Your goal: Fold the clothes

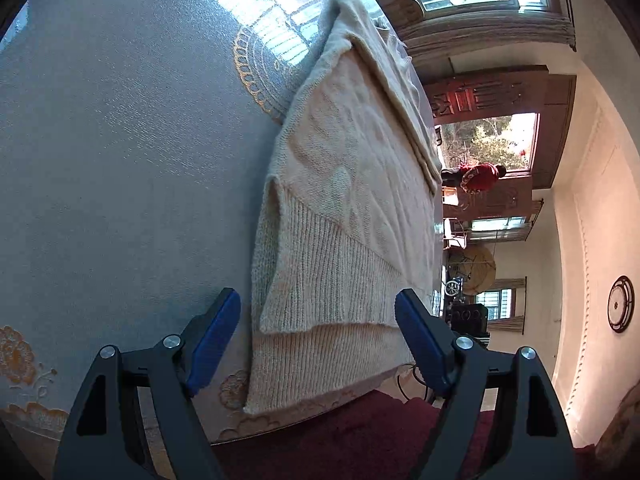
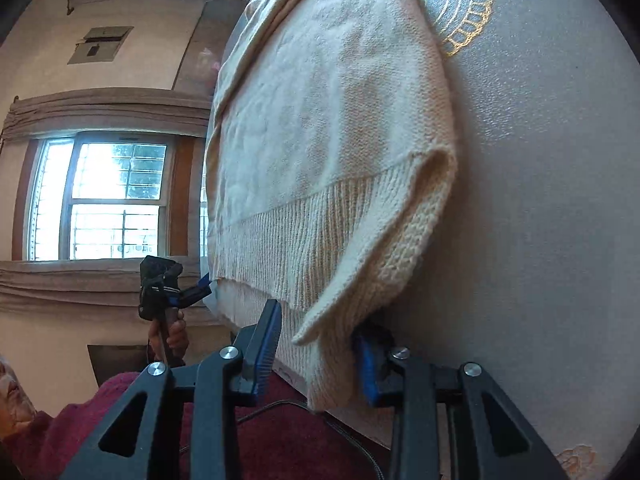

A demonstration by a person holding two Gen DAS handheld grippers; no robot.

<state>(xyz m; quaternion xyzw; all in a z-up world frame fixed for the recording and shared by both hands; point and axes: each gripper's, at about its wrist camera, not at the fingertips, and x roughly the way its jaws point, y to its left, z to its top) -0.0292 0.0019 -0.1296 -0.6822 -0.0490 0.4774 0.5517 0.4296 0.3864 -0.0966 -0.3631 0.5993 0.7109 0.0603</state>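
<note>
Sweater (image 1: 352, 200), cream and knitted, lies flat on the grey worktop (image 1: 120, 160), near the edge on the person's side, with its ribbed hem (image 1: 320, 300) turned toward both cameras. One long side of it is folded over, so a second layer lies along that side.

In the left wrist view the left gripper (image 1: 318, 336) is held low before the hem. Its two blue-padded fingers (image 1: 214, 340) are spread wide, one on each side of the hem corner, and nothing is between them. The hem seems to lie just under them, but I cannot tell if they touch it.

In the right wrist view the right gripper (image 2: 316, 344) is at the other hem corner, which hangs a little over the worktop edge. Its fingers (image 2: 266, 344) are also spread apart. The corner of the hem (image 2: 332, 336) hangs between them; one finger is partly hidden behind the cloth.

Further left in the same view the left gripper (image 2: 192, 292) shows, held upright in the person's hand (image 2: 174, 334), its tips at the worktop edge beside the hem.
</note>
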